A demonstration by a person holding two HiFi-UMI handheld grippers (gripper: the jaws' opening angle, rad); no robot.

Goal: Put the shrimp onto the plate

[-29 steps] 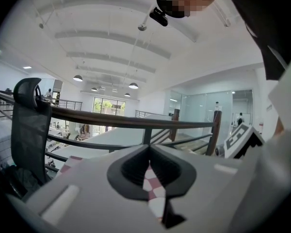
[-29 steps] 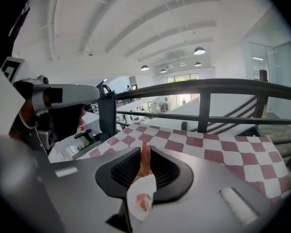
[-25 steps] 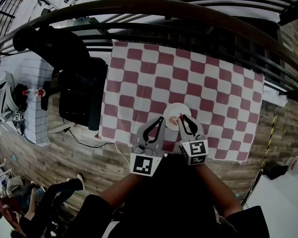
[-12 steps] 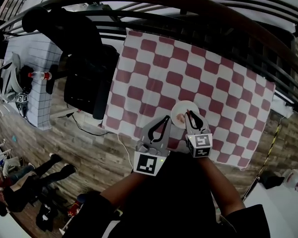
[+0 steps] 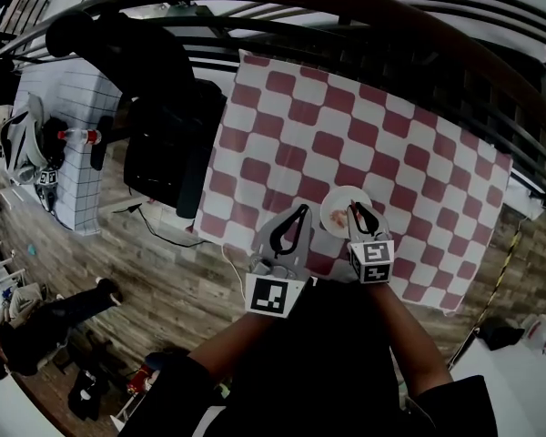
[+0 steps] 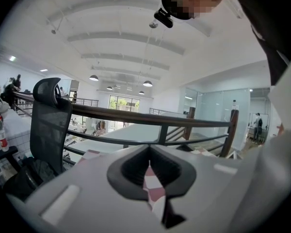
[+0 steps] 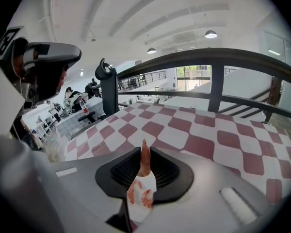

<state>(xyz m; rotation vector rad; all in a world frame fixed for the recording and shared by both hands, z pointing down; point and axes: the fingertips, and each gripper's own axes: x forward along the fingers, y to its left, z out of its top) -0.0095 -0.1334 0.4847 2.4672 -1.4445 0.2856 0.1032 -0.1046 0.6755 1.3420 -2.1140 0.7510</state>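
A small white plate (image 5: 338,208) sits near the front edge of the red-and-white checked table (image 5: 364,135). My right gripper (image 5: 358,211) hovers over the plate's right part, shut on the shrimp (image 7: 144,160). The shrimp's orange tail stands up between the jaws and its pale, red-streaked body hangs below them. In the head view the shrimp (image 5: 340,218) is a small pink patch over the plate. My left gripper (image 5: 299,211) is just left of the plate with its jaws closed and nothing between them. Checked cloth shows through the thin slit of the left gripper (image 6: 148,168).
A black office chair (image 5: 159,144) stands off the table's left side. A dark curved railing (image 5: 364,7) runs behind the table. Farther left is a white tiled table (image 5: 64,153) with a bottle (image 5: 80,137). A person (image 5: 45,321) stands on the wooden floor at lower left.
The head camera has shifted, so the table sits further right in view. Both grippers keep much the same places by the plate, the right one still holding the shrimp.
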